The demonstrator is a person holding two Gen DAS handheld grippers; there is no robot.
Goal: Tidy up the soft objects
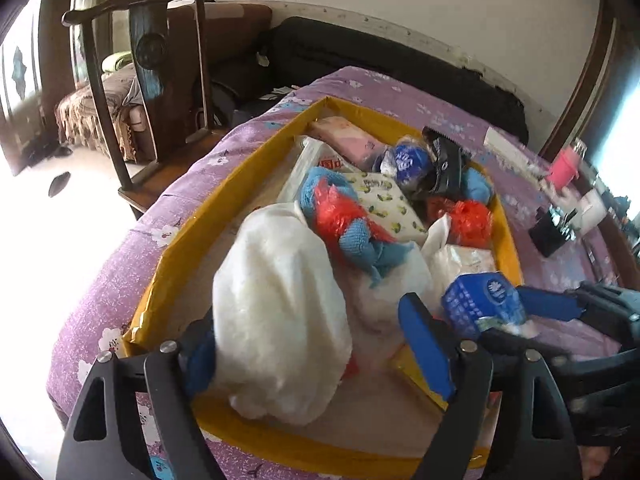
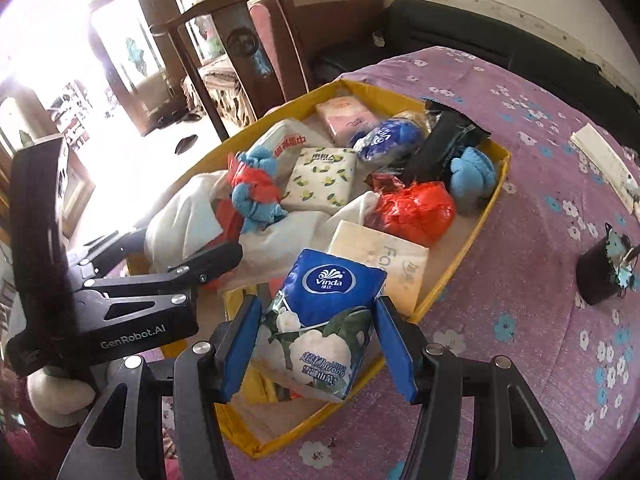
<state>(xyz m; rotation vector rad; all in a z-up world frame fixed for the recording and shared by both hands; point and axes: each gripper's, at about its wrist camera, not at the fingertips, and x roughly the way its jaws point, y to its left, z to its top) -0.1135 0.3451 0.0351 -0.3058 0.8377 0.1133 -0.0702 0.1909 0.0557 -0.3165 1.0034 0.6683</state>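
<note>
– Blue pack (image 2: pixel 320 320) first; where does it sit against the right tongs (image 2: pixel 316 308)?
– Right between them; both blue pads press its sides, so the right tongs are clenched on it; its long axis runs away from the wrist, along the fingers, logo end farthest out and tipped slightly up
– And against the tray (image 2: pixel 496 176)?
– It hangs over the near end, above the yellow rim; a beige pack (image 2: pixel 384 264) lies just beyond its far end; bare tray floor shows below it and to the left
– So the drop turns on what?
– On that gap, I judge; the pack must go down short of the beige pack, with its long side parallel to it, or it lands on top
– What about the left tongs (image 1: pixel 308 332)?
– Released; the jaws stand wide with a white bundle (image 1: pixel 280 300) between them; the bundle leans on the left finger and partly hides it, while the right pad stands clear of it; nothing is gripped
– Where is the bundle?
– Inside the tray, at its near left corner, resting on the floor and against the heap
– Which hand is nearer the gap?
– The right, already over it; the left tongs sit just beside, to the left, so a drift that way could knock them
</note>
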